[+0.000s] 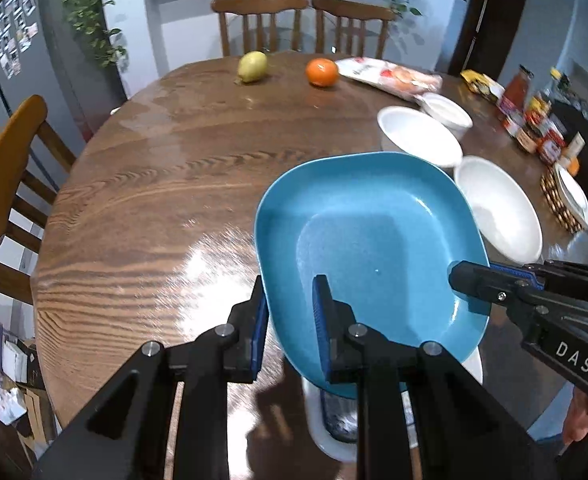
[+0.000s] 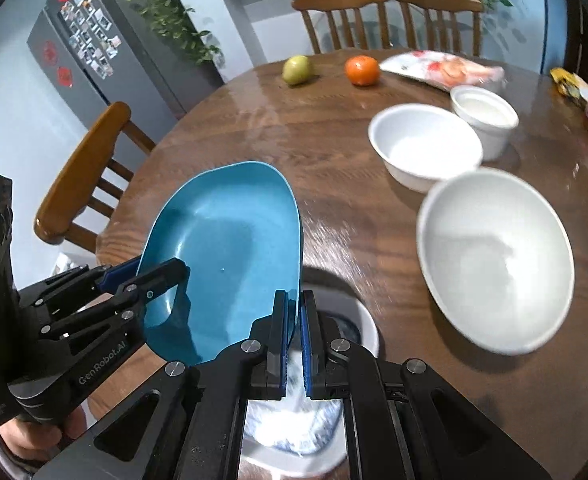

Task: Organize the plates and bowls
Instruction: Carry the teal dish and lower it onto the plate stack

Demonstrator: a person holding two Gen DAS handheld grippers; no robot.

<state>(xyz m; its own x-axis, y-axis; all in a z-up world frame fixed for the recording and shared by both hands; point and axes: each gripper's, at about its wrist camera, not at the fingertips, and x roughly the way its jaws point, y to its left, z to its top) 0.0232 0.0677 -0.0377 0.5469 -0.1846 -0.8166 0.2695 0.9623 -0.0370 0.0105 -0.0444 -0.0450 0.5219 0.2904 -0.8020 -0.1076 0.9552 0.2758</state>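
Blue plate (image 1: 374,240): held above the wooden table (image 1: 154,200), tilted. Left gripper (image 1: 290,312) clamps its near rim; right gripper (image 2: 293,320), nearly closed, pinches the opposite rim. Three white bowls (image 2: 494,260) stand just beyond the plate.

Both wrist fisheye cameras sit close behind their own black gripper fingers, angled steeply down across the round brown wooden table (image 1: 142,184) toward the far chairs, the left view from the left and the right view from the right of the shared blue squarish plate (image 1: 374,232) (image 2: 230,240).
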